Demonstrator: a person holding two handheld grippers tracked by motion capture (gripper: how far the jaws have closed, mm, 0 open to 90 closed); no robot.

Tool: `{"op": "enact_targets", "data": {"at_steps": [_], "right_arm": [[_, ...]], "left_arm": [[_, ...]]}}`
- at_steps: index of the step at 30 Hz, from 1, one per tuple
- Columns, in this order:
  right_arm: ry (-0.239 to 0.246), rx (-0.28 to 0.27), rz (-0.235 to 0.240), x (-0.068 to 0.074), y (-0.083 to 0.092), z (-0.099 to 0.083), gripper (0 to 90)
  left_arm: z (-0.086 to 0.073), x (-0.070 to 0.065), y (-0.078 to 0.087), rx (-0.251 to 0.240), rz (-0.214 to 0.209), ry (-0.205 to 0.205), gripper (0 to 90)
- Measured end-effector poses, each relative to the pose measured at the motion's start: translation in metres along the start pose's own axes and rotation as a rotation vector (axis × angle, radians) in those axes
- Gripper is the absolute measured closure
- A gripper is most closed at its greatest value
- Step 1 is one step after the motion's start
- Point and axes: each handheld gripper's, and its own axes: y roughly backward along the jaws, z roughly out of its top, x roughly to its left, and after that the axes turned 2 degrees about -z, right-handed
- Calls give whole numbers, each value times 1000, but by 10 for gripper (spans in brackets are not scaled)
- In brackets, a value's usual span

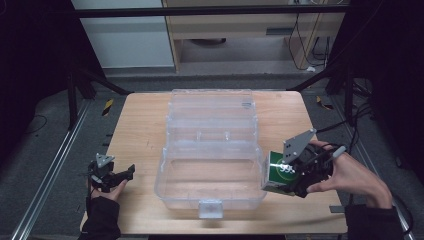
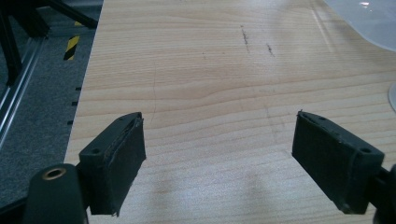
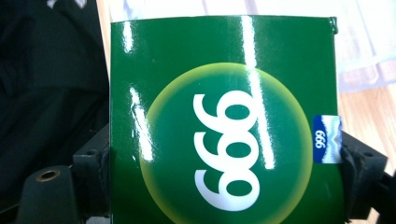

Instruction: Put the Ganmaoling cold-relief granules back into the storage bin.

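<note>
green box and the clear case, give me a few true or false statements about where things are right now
1. The right hand-held gripper holds a green box between its jaws. True.
2. The green box already lies inside the clear plastic case. False: it is held at the case's right outer wall, outside it.
3. The left hand-held gripper is open with nothing between its jaws. True.
4. The case's lid is shut. False: the lid stands open toward the far side of the wooden table.
5. The left hand-held gripper rests on the case. False: in the high view it sits near the table's left edge, apart from the case.
</note>
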Motion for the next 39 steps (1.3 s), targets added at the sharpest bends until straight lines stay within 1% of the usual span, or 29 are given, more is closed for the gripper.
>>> {"op": "enact_targets", "data": {"at_steps": [3,4,6,9,10,11,15,17,23,25,32,39], "right_arm": [[-5,-19,4,-3,0,8,162],[-5,-19,4,-3,0,8,162],[-2,-23,0,-5,-1,16,162],[0,-24,2,-6,-3,20,161],[0,-21,0,-7,-5,23,161],[11,-23,-1,-8,-8,27,161],[22,-31,3,-9,-14,32,161],[32,-26,6,-10,-20,38,161],[37,-33,10,-10,-30,47,161],[36,-34,11,-10,-32,49,160],[52,-23,13,-10,-49,56,160],[49,-23,12,-9,-60,56,161]], "left_arm": [[0,0,0,-1,-1,1,166],[0,0,0,-1,-1,1,166],[0,0,0,-1,-1,1,166],[0,0,0,-2,-2,1,166],[0,0,0,-2,-2,0,166],[0,0,0,-2,-3,0,167],[0,1,0,-2,-2,1,166],[0,1,0,-3,-2,1,166],[0,0,0,-2,-2,0,167],[0,1,0,-2,-3,1,167],[0,1,0,-4,-3,2,167],[0,1,1,-6,-3,3,167]]}}
